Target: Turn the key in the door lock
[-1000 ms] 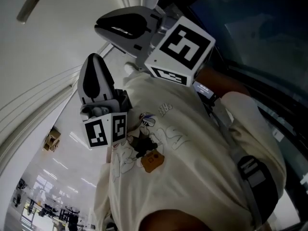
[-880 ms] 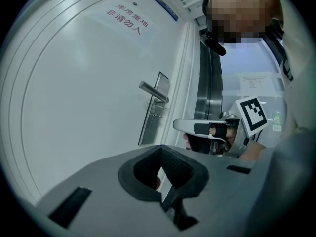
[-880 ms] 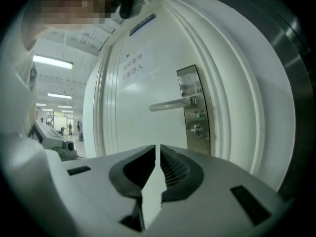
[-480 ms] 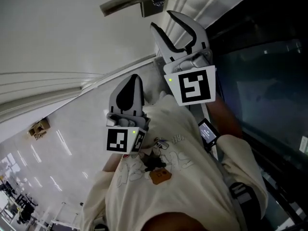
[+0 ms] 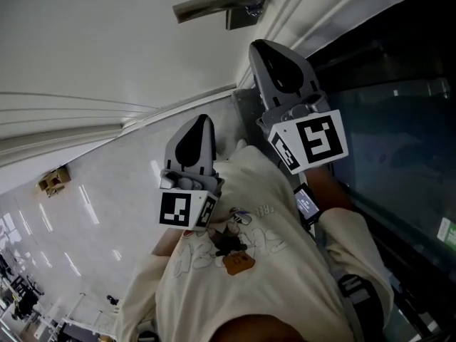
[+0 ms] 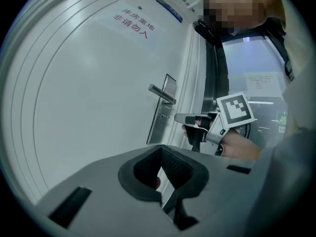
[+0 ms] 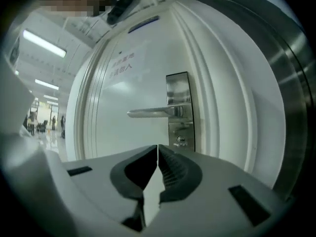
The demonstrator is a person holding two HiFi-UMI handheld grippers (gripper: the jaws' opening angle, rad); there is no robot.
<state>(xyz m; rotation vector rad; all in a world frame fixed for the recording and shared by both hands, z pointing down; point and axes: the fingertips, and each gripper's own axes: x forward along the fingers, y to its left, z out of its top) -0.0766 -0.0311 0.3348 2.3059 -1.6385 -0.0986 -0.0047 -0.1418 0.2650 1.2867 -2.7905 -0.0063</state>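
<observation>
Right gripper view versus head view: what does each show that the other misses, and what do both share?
Only the right gripper view: the lock cylinder under the door handle, and the door sign. Only the head view: the left gripper, the person's printed shirt and a wrist screen. Both: that handle and the right gripper, its jaws closing with nothing between them.

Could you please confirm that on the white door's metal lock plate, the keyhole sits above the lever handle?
Not quite. On the lock plate of the white door, the keyhole sits below the lever handle, not above it. The right gripper view shows this plainly.
</observation>
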